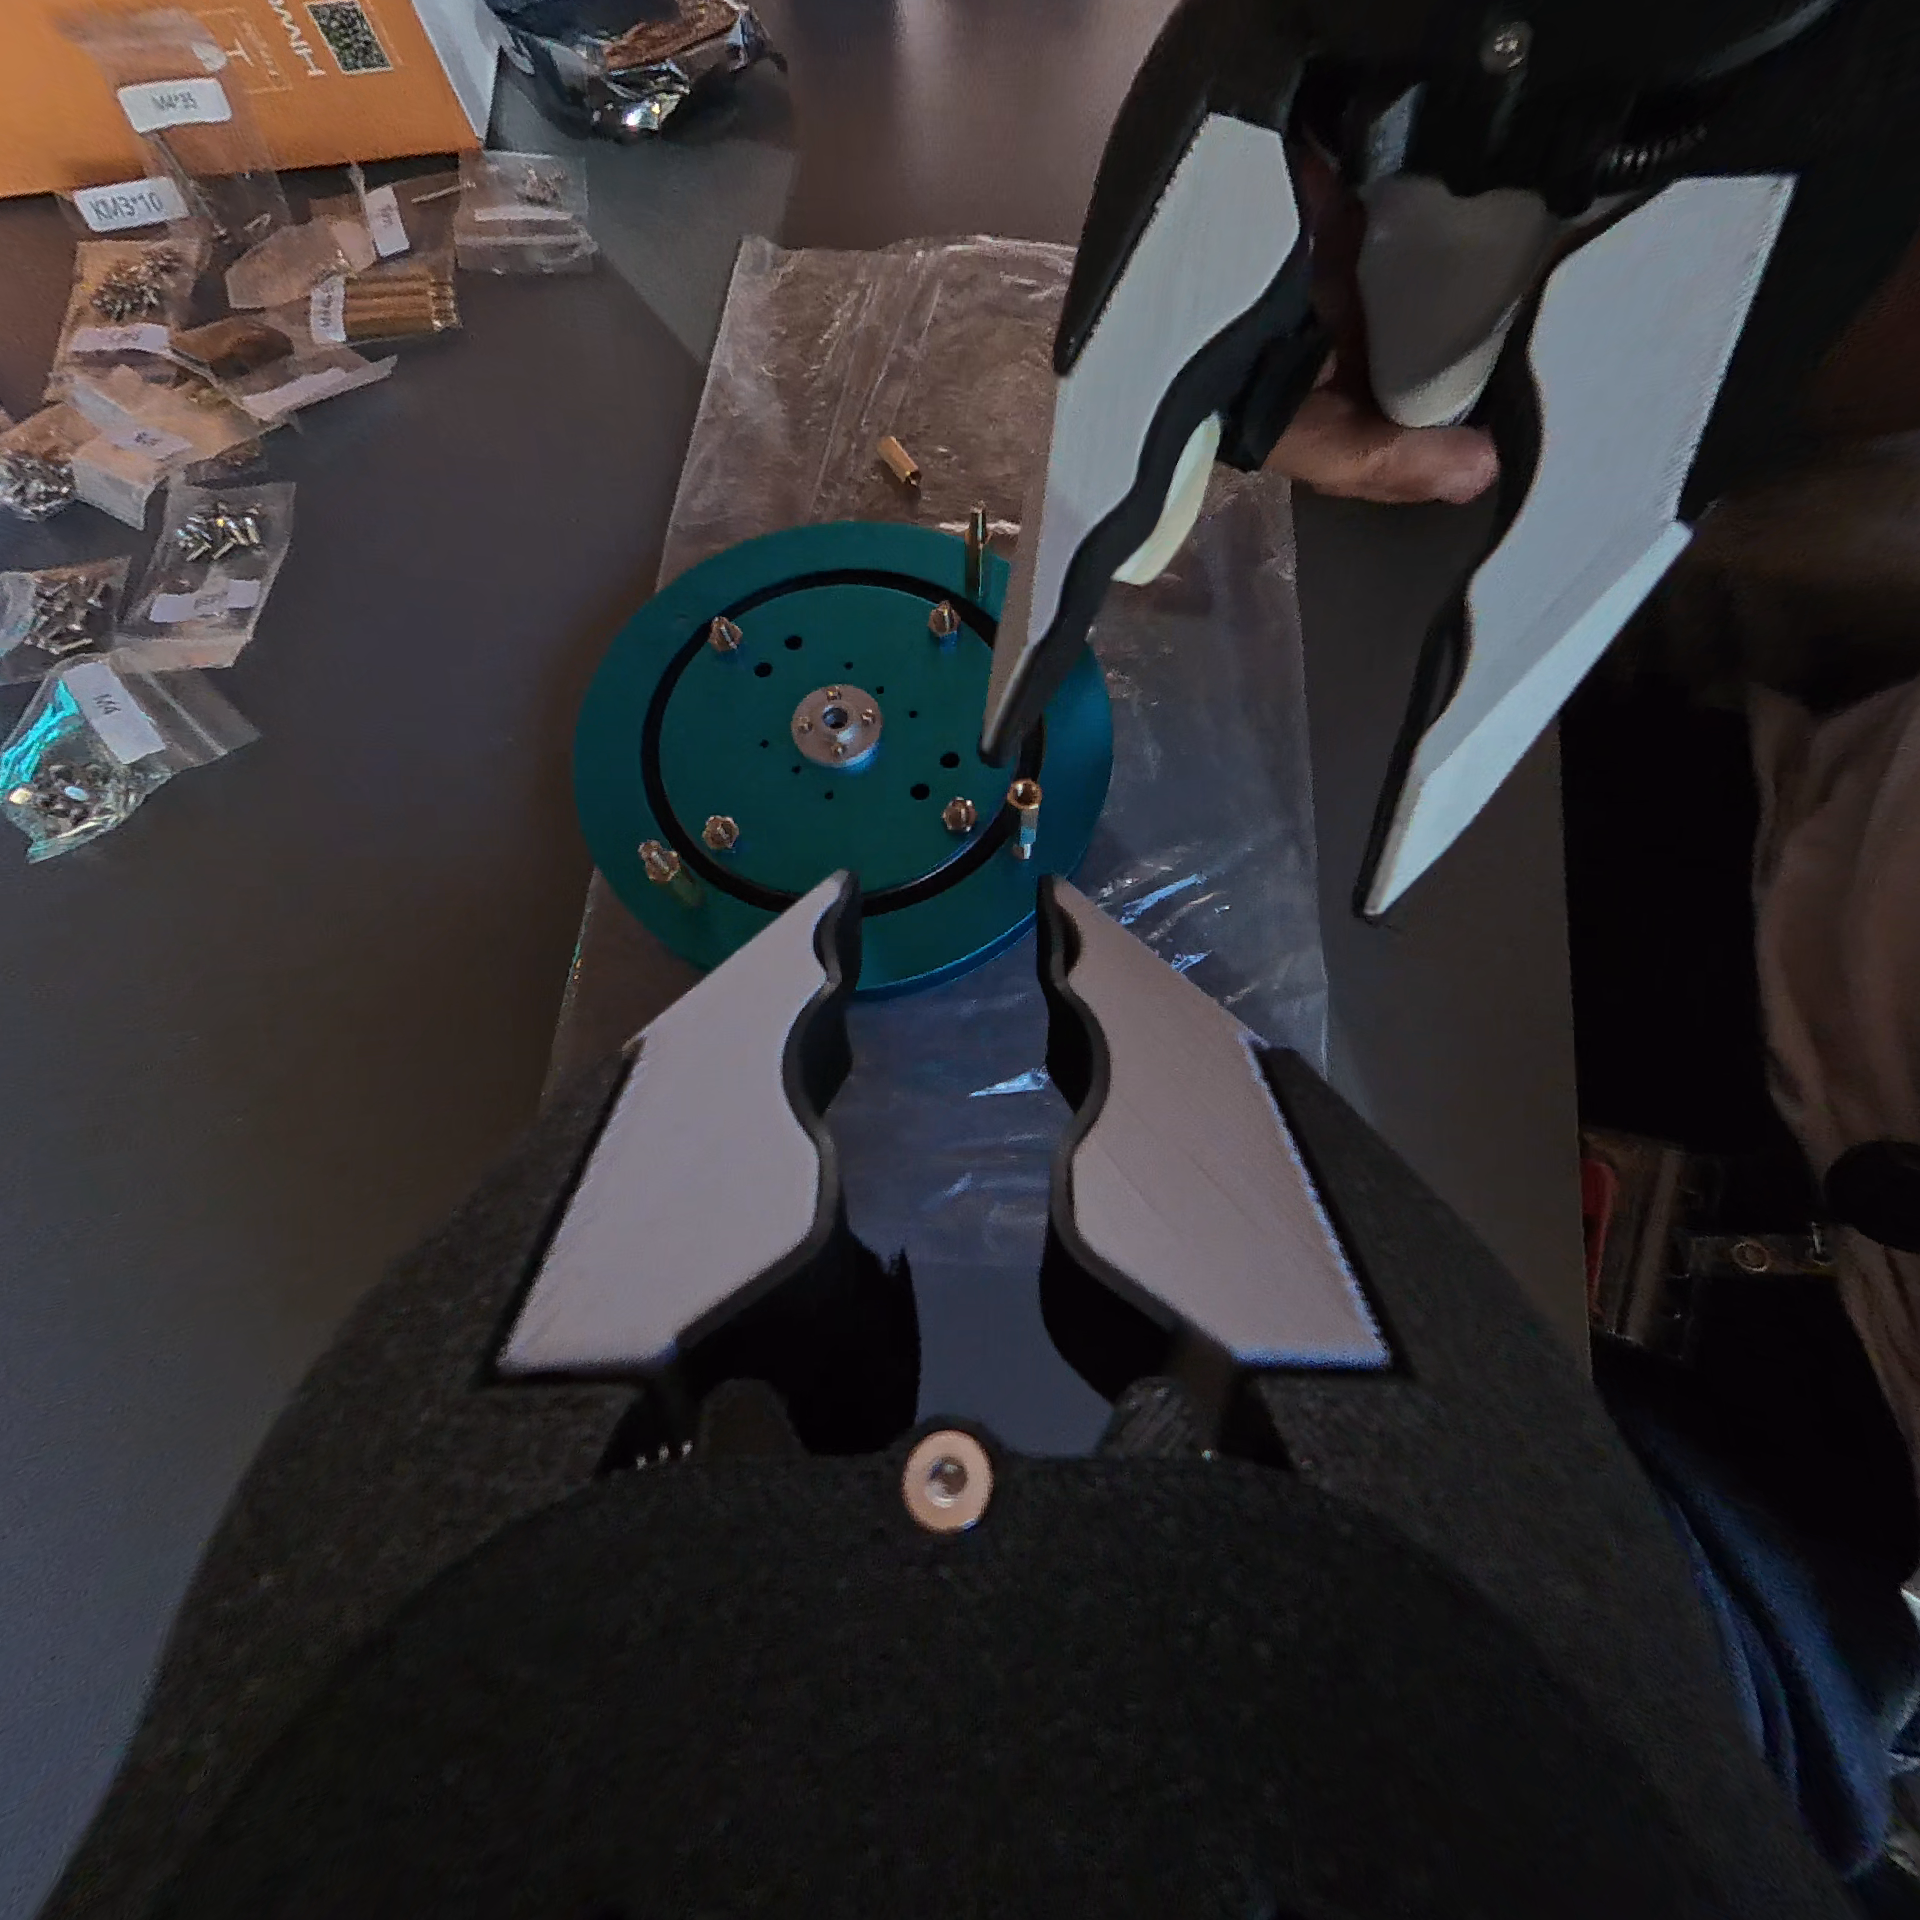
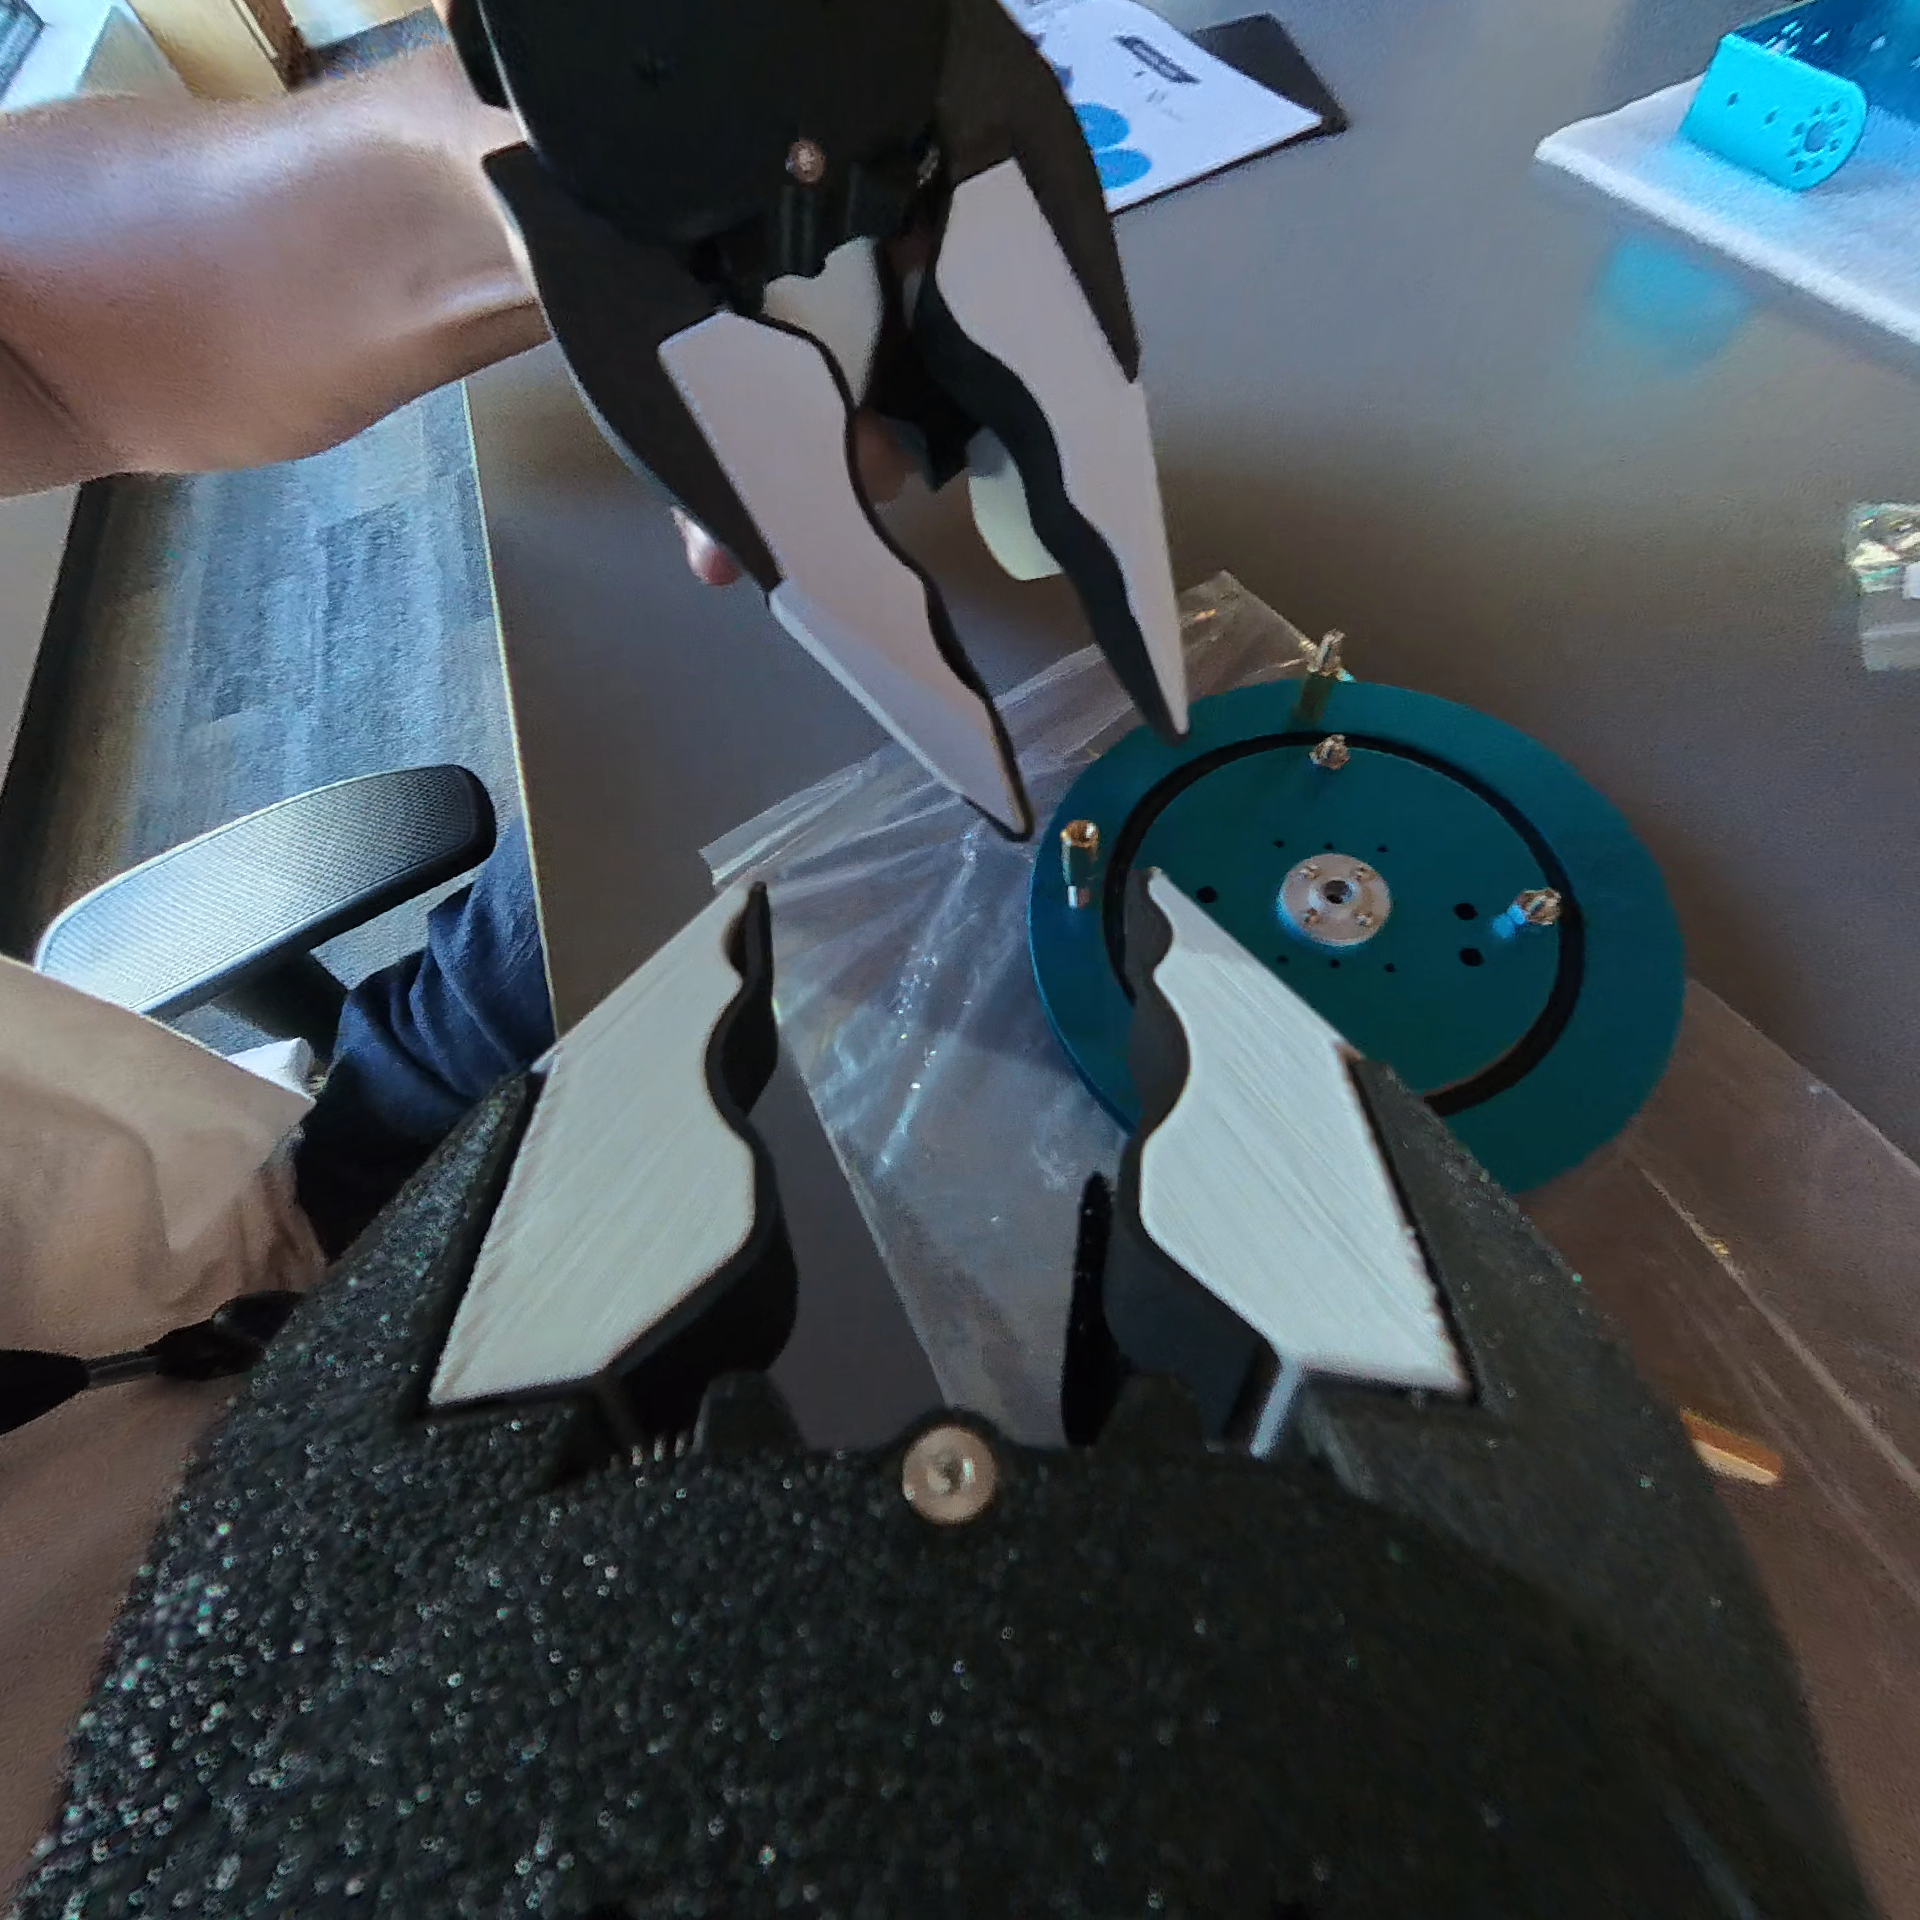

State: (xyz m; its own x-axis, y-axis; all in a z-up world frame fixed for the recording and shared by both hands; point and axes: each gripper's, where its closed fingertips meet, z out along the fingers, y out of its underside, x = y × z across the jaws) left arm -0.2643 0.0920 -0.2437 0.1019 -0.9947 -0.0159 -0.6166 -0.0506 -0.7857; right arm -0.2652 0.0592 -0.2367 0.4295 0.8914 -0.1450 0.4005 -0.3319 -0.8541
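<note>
Teal round metal plate (image 1: 727, 748) with upright brass standoffs (image 1: 1024, 812) lies just ahead of both empty, spread-fingered grippers; right gripper (image 1: 1174, 831) is nearer than left gripper (image 1: 945, 894).

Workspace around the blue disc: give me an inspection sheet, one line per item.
Surface: dark table, clear plastic sheet under the disc.
Job's things: blue disc with brass standoffs; one loose standoff on the sheet.
Clutter: small bags of screws, orange box.
Grippers: left gripper open, empty, at the disc's edge; right gripper open, empty, one fingertip over the disc.
Cables: nothing seen.
Surroundings: office chair, blue part.
</note>
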